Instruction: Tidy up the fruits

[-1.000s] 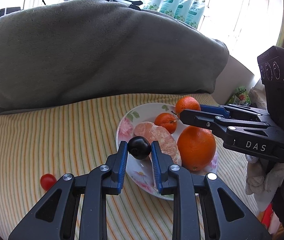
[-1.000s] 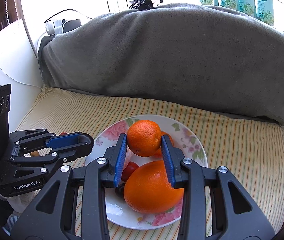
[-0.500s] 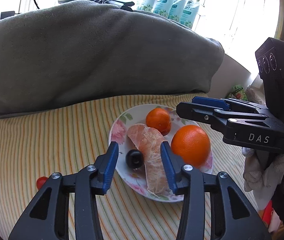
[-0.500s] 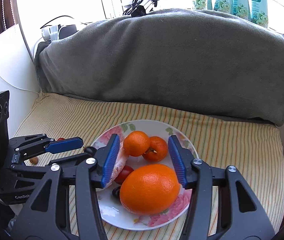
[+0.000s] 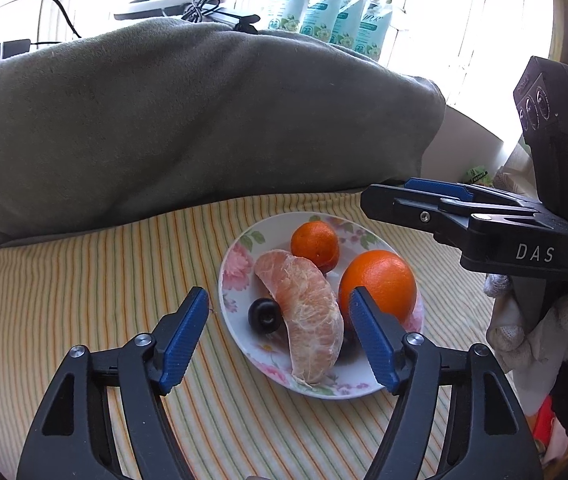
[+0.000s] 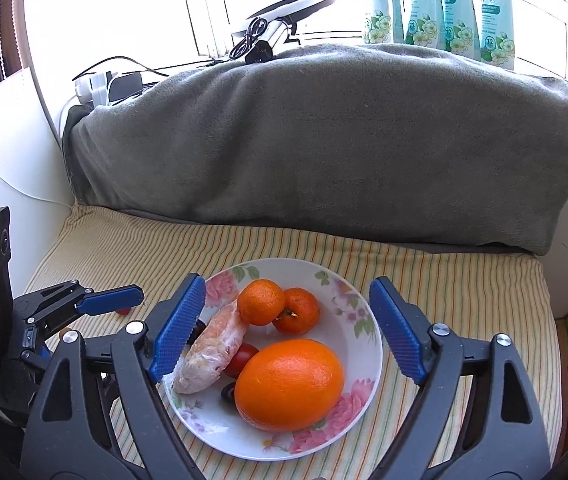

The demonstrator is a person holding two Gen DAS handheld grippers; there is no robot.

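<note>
Together on the white floral ceramic plate [image 6: 368, 344] lie a large round orange [image 6: 290, 384], two small mandarins [image 6: 261, 302], a peeled pale-orange citrus segment [image 5: 304, 316], a dark round grape [image 5: 264, 315] and a red cherry tomato [image 6: 241, 360]. Over the plate's near rim the left gripper [image 5: 279, 336] is opening with nothing pinched between its blue pads, and the right gripper [image 6: 288, 328] is likewise spreading, empty. Beneath the plate lies a yellow-striped cloth [image 6: 464, 280], backed by a grey blanket [image 6: 324, 140].
</note>
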